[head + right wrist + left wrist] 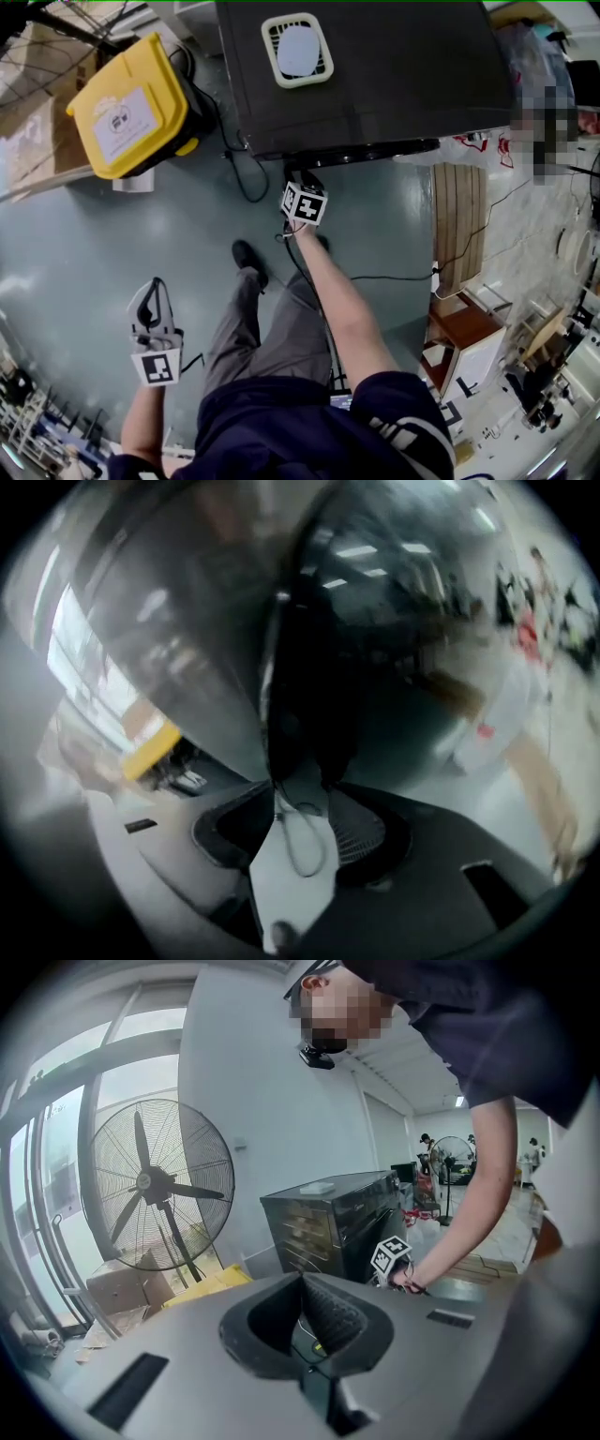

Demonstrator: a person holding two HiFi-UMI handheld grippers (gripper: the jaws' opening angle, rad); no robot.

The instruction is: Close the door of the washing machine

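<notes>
Machine: dark grey boxy metal washing machine (pixel 394 84), top centre of my view.
Right gripper (pixel 302 180): jaws wide, tips at its glossy black door (pixel 309 686).
Left gripper (pixel 153 292): jaws together, empty, lower left.

- Daylight pours through the windows (pixel 56 1176) in the left gripper view, bright and sharp
- Right gripper view smears with motion blur, the dark washing machine (pixel 394 602) catching ceiling-light reflections
- All views bend at their fisheye edges
</notes>
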